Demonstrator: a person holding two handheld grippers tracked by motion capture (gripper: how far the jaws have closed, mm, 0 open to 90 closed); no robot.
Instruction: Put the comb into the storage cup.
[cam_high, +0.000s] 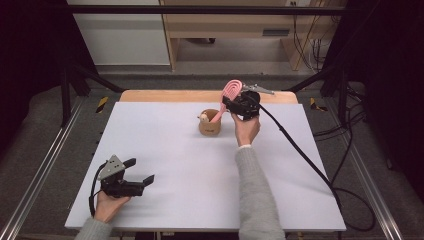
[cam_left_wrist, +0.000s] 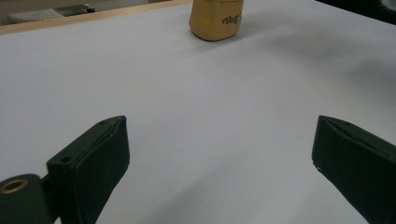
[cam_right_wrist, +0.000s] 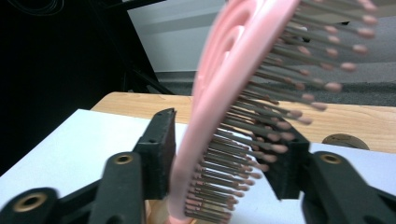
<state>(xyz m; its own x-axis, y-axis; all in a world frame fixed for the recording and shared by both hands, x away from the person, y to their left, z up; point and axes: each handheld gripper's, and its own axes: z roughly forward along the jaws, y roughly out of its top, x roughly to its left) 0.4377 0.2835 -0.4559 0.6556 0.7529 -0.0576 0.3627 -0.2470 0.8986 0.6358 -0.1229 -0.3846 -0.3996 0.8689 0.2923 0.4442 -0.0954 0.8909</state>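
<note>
- The right tongs (cam_high: 234, 103), held up over the far middle of the white surface (cam_high: 190, 165), are closed on the head of a pink hairbrush (cam_high: 227, 97); in the right gripper view the two black jaws press the brush (cam_right_wrist: 219, 116) from either side, one on its smooth back and one against the bristles.
- Just below and to the left of those tongs, the brush's handle slants down into a small tan wooden cup (cam_high: 210, 125), so the brush is partly inside the cup and partly in the grip.
- A pale, rounded object (cam_high: 203, 118) sits at the cup's rim on the side away from the tongs; what it is cannot be made out.
- The left tongs (cam_high: 137, 172) rest low at the near left corner of the surface, well apart from the cup, jaws spread wide and holding nothing; in the left gripper view the cup (cam_left_wrist: 216, 18) stands far ahead of them.
- The step in hand looks to be the brush's passage at the cup's mouth, either lowering in or lifting out; the stills cannot settle which.
- The next move likely calls for keeping the brush near upright along the cup's axis so the light cup does not tip or drag, with the idle left tongs free to steady it.
</note>
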